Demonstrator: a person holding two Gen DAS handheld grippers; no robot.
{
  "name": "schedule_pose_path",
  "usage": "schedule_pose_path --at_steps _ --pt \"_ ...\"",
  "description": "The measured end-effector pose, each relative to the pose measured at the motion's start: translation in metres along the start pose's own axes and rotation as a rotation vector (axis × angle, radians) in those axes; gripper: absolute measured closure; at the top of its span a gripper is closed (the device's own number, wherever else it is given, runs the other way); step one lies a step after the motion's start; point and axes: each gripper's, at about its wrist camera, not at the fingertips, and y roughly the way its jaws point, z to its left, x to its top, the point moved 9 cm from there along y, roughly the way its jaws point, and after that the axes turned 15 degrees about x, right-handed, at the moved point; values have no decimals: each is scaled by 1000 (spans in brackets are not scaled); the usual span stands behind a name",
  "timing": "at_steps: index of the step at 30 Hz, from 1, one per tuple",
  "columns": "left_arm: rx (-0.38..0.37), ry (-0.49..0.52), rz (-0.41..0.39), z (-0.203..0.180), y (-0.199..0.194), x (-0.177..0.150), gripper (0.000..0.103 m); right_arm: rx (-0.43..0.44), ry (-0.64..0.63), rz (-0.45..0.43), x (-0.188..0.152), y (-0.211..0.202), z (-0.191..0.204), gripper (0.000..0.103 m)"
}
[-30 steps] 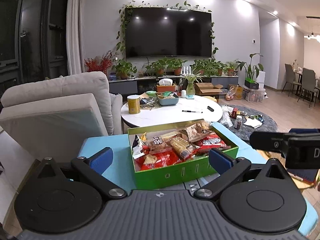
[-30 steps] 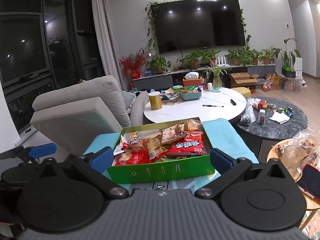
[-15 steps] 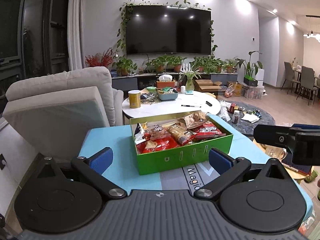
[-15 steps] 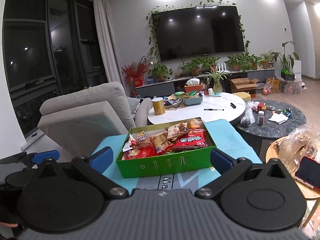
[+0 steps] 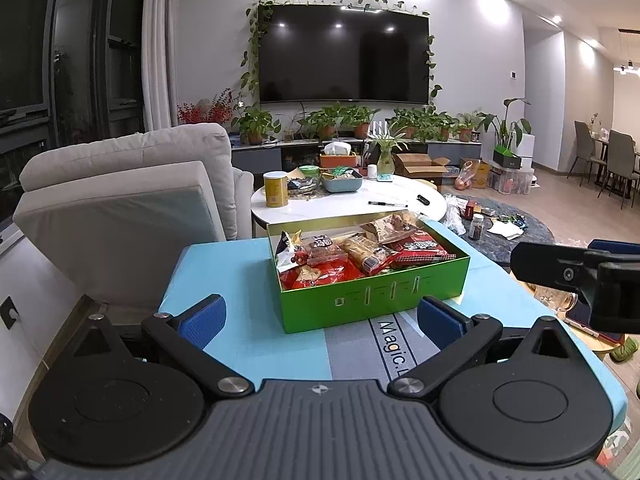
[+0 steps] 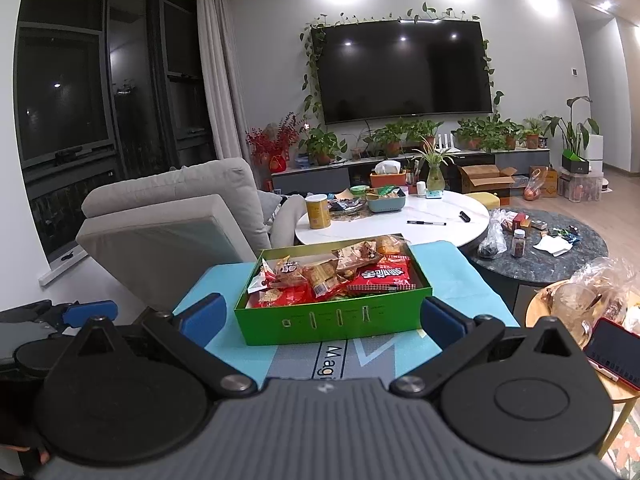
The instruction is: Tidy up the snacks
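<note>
Left wrist view: green snack box (image 5: 372,280) sits mid-table (image 5: 224,276), packets heaped above the rim. Left hand-held gripper (image 5: 320,316) and right hand-held gripper (image 6: 320,316) both gape empty. Risk: crinkly overlapped packets slip or drag neighbours out. Versus earlier frame, box looks farther off.

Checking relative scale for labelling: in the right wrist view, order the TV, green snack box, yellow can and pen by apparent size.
1. TV
2. green snack box, enlarged by nearness
3. yellow can
4. pen, thinnest
</note>
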Motion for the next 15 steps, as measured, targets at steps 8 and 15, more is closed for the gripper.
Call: schedule_pose_path --at_steps 8,15 --pt "8 -2 8 1 0 -4 1 -1 12 6 -2 0 0 25" --pt "4 0 14 0 0 -4 1 -4 20 11 -4 -1 -2 25"
